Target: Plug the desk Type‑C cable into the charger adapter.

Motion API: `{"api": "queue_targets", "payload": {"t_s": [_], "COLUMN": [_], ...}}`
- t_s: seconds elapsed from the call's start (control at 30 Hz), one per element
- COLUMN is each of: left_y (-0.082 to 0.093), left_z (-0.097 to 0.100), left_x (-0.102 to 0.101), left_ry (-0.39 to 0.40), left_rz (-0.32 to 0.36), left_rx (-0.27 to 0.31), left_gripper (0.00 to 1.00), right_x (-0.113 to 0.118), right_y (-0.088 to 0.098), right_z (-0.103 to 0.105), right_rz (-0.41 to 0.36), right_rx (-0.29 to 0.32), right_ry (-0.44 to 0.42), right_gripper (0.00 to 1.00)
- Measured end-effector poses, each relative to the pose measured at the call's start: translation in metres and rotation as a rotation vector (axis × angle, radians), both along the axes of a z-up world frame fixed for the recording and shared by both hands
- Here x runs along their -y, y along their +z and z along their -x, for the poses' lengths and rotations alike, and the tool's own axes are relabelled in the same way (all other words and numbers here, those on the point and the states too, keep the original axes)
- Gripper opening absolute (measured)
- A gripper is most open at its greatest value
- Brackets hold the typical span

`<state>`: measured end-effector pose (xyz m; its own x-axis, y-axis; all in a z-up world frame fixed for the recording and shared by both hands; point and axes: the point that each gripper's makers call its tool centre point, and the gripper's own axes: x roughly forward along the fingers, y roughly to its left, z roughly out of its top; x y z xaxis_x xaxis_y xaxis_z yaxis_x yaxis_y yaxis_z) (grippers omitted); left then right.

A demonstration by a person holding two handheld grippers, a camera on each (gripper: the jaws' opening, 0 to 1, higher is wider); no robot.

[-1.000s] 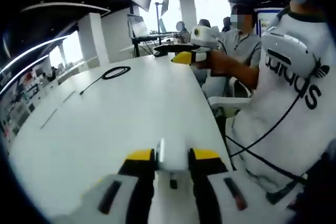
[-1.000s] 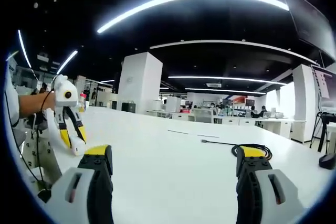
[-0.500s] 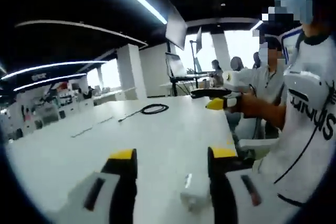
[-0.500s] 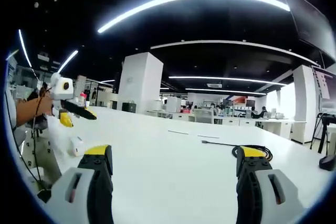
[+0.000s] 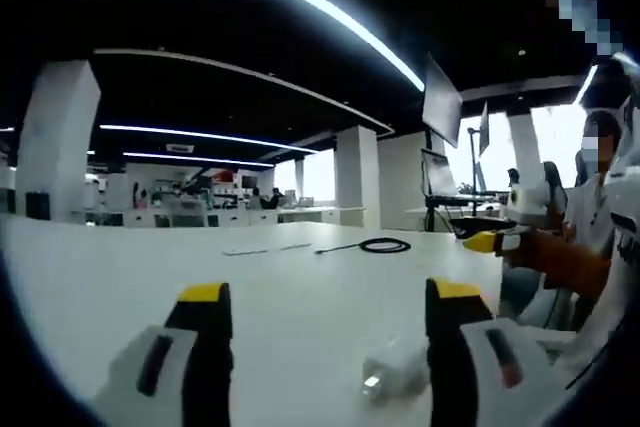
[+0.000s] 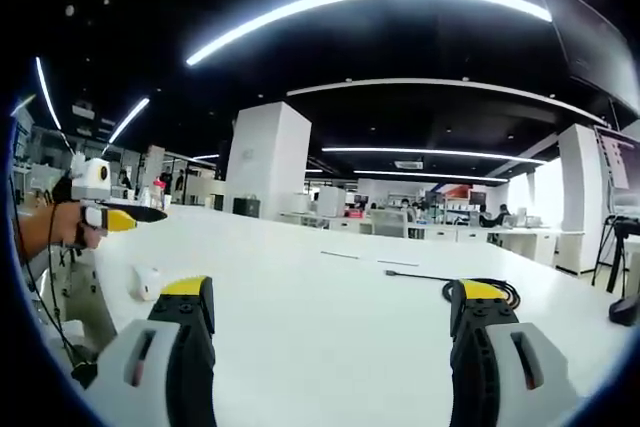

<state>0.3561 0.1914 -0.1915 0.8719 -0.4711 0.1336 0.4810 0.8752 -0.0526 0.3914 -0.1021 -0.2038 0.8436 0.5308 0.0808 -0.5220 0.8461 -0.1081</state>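
Observation:
A small white charger adapter point(image 5: 393, 378) lies on the white desk point(image 5: 300, 297) just inside the right-hand jaw of my left gripper point(image 5: 330, 292), which is open and holds nothing. The black Type-C cable point(image 5: 384, 245) sits coiled farther along the desk, one straight end trailing left. In the right gripper view the adapter point(image 6: 148, 282) rests near the desk's left edge, below the hand-held left gripper point(image 6: 135, 215). My right gripper point(image 6: 333, 289) is open and empty; the cable coil point(image 6: 505, 291) is partly hidden behind its right-hand jaw. The right gripper point(image 5: 485, 239) also shows at the right of the left gripper view.
A person in a white shirt point(image 5: 620, 247) stands at the desk's right edge in the left gripper view. Monitors on stands point(image 5: 440, 107) rise beyond the desk's far end. More desks and a white pillar point(image 6: 265, 162) fill the background. A dark object point(image 6: 625, 307) sits at the far right.
My left gripper has opened and let go of the adapter, which now lies on the desk. It has lifted and levelled, so its view swung. The right gripper stayed still.

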Motion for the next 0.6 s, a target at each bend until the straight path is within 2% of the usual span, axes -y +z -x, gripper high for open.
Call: {"api": "queue_targets", "payload": {"t_s": [0.03, 0.07, 0.17, 0.4, 0.6], "left_y": [-0.001, -0.003, -0.007, -0.009, -0.015], "left_z": [0.001, 0.001, 0.003, 0.012, 0.012], "left_x": [-0.009, -0.014, -0.022, -0.020, -0.023], "left_ry": [0.051, 0.084, 0.154, 0.195, 0.206], "left_rz": [0.037, 0.032, -0.047, -0.069, -0.075], "left_rx": [-0.012, -0.006, 0.020, 0.039, 0.023], "left_gripper": [0.80, 0.82, 0.95, 1.00, 1.00], "right_x": [0.000, 0.000, 0.001, 0.002, 0.005], "right_y": [0.000, 0.000, 0.001, 0.001, 0.001], "right_z": [0.000, 0.000, -0.001, 0.000, -0.003], "right_rz": [-0.001, -0.001, -0.003, -0.006, 0.005], "right_rx": [0.001, 0.001, 0.002, 0.002, 0.005], "right_ry": [0.001, 0.002, 0.001, -0.001, 0.002], "right_gripper": [1.00, 1.00, 1.00, 1.00, 1.00]}}
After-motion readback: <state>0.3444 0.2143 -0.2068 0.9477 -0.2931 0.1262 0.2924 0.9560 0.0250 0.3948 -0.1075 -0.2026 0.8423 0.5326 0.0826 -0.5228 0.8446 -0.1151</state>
